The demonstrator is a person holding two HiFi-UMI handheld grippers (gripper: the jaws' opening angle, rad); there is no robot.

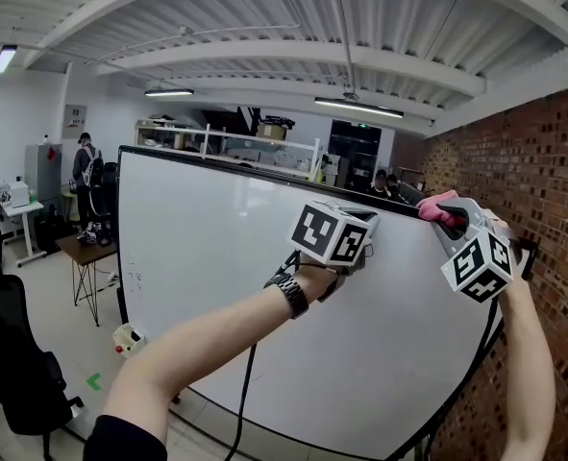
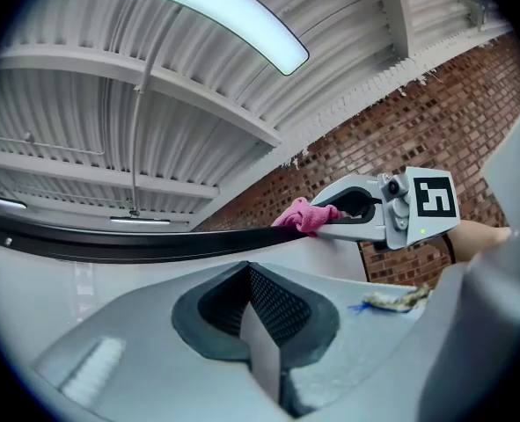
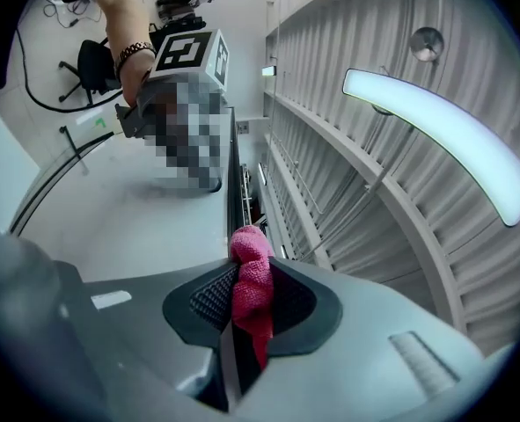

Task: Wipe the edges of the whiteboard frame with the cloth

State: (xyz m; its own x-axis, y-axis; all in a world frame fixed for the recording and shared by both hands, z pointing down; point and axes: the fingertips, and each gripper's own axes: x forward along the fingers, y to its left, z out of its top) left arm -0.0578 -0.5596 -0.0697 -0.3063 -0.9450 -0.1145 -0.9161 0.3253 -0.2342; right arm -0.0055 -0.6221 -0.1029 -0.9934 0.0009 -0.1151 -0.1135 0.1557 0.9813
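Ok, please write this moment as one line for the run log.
right tongs: shut on cloth | cloth: against top edge of whiteboard frame | left tongs: shut, empty

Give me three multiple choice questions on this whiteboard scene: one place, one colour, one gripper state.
1. Where is the cloth? A. On the floor. B. At the top edge of the whiteboard frame. C. On a desk.
2. What colour is the cloth? A. White. B. Blue. C. Pink.
3. How do the left gripper's jaws stand? A. Together, empty. B. Wide apart. C. Closed on the cloth.
1 B: the left gripper view shows it on the black rail. 2 C: pink in every view. 3 A: they meet with nothing between; the right gripper holds the cloth.
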